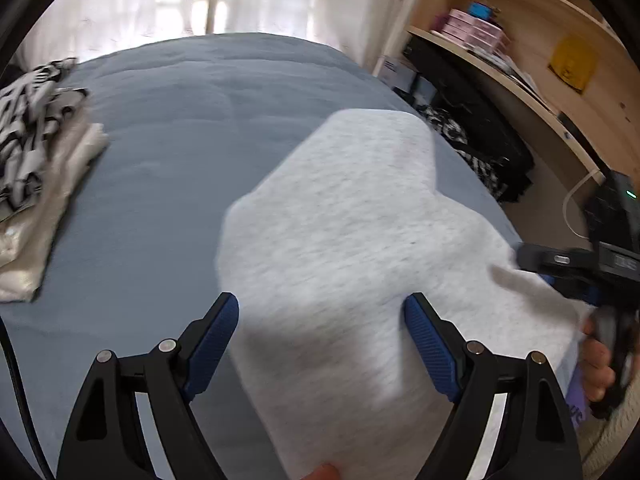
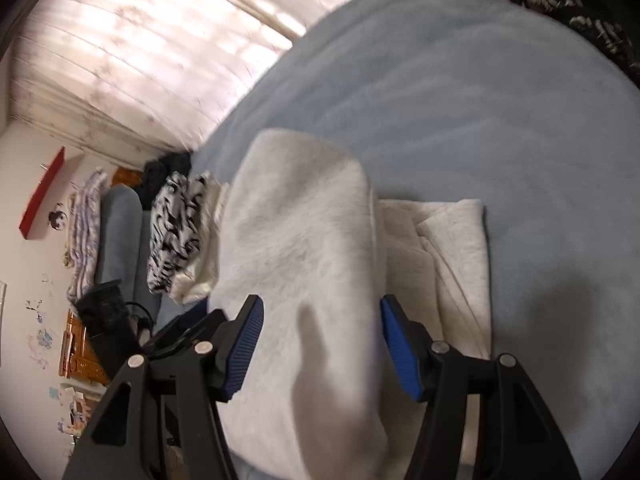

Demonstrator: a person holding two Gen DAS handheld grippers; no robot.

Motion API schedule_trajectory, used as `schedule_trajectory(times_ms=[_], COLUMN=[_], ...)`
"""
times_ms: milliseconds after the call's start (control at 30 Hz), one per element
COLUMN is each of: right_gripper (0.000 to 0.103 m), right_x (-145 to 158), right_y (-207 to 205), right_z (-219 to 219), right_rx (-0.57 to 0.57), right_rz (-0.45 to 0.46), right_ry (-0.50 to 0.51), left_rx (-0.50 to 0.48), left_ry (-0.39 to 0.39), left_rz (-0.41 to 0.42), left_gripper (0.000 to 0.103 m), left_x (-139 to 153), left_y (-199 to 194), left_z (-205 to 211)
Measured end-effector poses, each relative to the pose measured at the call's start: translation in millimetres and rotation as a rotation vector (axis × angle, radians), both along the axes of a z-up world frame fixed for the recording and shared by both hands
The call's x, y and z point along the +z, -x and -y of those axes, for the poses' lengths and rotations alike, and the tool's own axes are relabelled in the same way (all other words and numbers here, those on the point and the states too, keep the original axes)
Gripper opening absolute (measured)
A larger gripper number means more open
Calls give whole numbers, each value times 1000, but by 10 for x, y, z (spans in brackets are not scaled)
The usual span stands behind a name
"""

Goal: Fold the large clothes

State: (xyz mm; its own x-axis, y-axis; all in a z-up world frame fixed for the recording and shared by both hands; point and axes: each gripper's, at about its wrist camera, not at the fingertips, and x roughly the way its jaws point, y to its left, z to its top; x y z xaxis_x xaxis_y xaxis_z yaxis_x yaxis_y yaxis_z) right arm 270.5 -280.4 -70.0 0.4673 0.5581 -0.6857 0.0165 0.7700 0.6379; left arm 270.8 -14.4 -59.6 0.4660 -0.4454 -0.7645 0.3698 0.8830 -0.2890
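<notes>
The grey garment (image 1: pixel 352 256) lies on the blue bed (image 1: pixel 180 128), with both the left hand-held gripper (image 1: pixel 322 320) and right hand-held gripper (image 2: pixel 322 324) spread wide over it, gripping nothing. A zebra-print stack (image 1: pixel 28 136) sits well apart at the bed's left edge, and wooden shelves (image 1: pixel 520 40) line the right

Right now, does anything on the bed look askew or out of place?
Nothing looks damaged or spilled. The grey garment is only partly folded: in the right wrist view its top layer lies skewed over the folded part beneath. The pile of folded clothes sits apart on the blue bedspread. Both hand-held grippers are open.
</notes>
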Motion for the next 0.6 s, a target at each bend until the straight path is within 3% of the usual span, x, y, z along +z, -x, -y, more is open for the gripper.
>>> schedule_trajectory(times_ms=[133,167,200,233,300,433,600], right_gripper=[61,56,33,21,16,14,14], right_x=[-225,-307,-330,-335,-301,-320,-772], right_y=[-182,-191,-177,-138,18,422,662], right_z=[5,28,18,39,131,229,280], right_rx=[22,21,20,17,4,-32,-108], right_rz=[-79,-90,-75,-55,0,66,25], right_ry=[-26,-35,-26,-9,-2,64,120], left_rx=[-75,-93,-107,-118,-151,-228,-256], left_ry=[-54,-72,-93,-108,-140,-264,-493], left_rz=[9,12,20,25,44,122,215], left_gripper=[92,93,93,94,95,102,103], left_x=[-17,-14,-4,25,54,29,-177], left_y=[-86,-83,-70,-88,-67,162,391], left_z=[209,262,316,367,535,870,1362])
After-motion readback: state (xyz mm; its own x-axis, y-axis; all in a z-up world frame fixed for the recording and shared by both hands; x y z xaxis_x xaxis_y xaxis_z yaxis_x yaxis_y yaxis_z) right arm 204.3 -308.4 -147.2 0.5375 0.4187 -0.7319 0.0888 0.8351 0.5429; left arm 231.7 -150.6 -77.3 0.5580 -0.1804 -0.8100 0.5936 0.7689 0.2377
